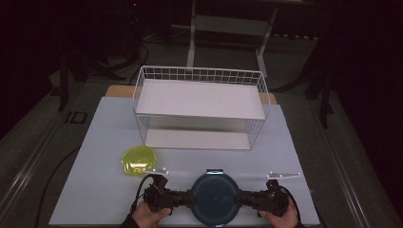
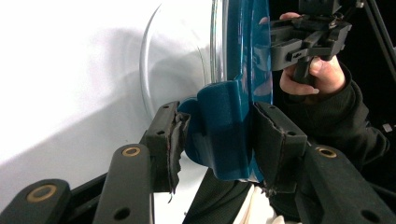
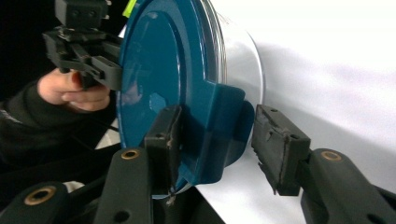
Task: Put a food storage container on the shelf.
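We see a round blue-lidded container (image 1: 215,197) sitting at the near edge of the white bench (image 1: 95,156), at 6 o'clock in the high view, flanked by both of our hand-held grippers. The left hand-held gripper (image 1: 183,198) comes in from the container's 9 o'clock side; in the left gripper view its two jaws pinch a blue latch tab (image 2: 224,135) on the lid's rim, pads pressed against both faces of it. The right hand-held gripper (image 1: 244,198) meets the container at its 3 o'clock side. In the right gripper view one jaw lies against the blue latch tab (image 3: 219,130) there, while the other stands a little apart from it, so the jaws straddle the tab and do not clamp it. The container's clear wall (image 2: 154,60) shows below the lid. A yellow-green lid (image 1: 138,160) lies on the bench at about 10 o'clock from the container, well apart from it. A white wire shelf rack (image 1: 199,107) stands at 12 o'clock, near the bench's far edge.
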`<state>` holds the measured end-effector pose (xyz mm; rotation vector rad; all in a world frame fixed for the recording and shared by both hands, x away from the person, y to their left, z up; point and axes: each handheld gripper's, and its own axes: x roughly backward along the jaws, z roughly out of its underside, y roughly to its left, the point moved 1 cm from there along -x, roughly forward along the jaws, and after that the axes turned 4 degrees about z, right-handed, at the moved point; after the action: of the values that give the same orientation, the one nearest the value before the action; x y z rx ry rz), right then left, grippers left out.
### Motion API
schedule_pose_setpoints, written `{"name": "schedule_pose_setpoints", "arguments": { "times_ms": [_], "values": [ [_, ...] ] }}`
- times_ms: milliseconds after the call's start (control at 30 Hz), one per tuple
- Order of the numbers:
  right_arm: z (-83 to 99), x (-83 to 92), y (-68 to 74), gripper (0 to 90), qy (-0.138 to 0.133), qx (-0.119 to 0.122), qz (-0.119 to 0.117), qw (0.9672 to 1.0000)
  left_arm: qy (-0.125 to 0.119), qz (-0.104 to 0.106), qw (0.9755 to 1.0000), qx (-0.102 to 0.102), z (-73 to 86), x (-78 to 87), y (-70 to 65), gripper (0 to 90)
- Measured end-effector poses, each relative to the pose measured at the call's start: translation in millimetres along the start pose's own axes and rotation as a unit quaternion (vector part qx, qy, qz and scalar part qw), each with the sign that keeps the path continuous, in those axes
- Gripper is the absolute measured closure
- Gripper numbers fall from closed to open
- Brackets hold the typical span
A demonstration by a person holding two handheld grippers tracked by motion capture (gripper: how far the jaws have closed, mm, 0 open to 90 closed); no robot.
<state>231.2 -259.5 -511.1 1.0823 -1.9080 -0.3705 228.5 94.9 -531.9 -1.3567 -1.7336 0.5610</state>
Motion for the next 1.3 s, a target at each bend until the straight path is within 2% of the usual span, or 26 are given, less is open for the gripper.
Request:
{"name": "schedule_pose_setpoints", "arguments": {
  "times_ms": [100, 267, 333, 400, 567, 733, 967, 1300],
  "values": [
    [0.2, -0.9, -1.6, 53.7, -0.001, -0.01, -0.009, 0.9999, -0.001, 0.0, 1.0, 0.003, 0.1, 0.1, 0.5, 53.6],
    [1.7, -0.6, -0.2, 54.4, -0.005, -0.026, -0.004, 0.9996, -0.007, 0.0, 1.0, 0.006, 1.0, 0.0, 0.6, 53.8],
    [1.8, 0.4, 0.4, 55.2, -0.003, -0.029, -0.006, 0.9996, -0.009, 0.002, 0.9997, 0.023, 0.4, 0.4, 0.7, 55.6],
    [2.9, 1.4, 3.0, 55.6, -0.004, -0.027, -0.002, 0.9996, -0.005, 0.001, 0.9999, 0.014, 0.4, 0.5, -1.0, 55.8],
    [3.7, 2.9, 3.8, 56.3, -0.007, -0.034, -0.004, 0.9994, -0.003, -0.01, 0.9999, 0.009, 0.4, 1.3, -8.1, 56.4],
    [0.3, 5.0, 9.2, 56.4, -0.015, -0.028, -0.002, 0.9995, -0.006, -0.013, 0.9999, -0.002, -3.8, 5.7, -14.1, 57.1],
    [-12.8, 11.5, 18.9, 56.3, -0.032, -0.014, 0.0, 0.9994, -0.016, -0.019, 0.9995, -0.017, -19.0, 15.2, -27.3, 57.2],
    [-36.6, 20.4, 32.1, 56.3, -0.053, -0.011, -0.002, 0.9985, -0.029, -0.028, 0.9986, -0.033, -41.6, 28.7, -43.4, 57.2]
  ]
}}
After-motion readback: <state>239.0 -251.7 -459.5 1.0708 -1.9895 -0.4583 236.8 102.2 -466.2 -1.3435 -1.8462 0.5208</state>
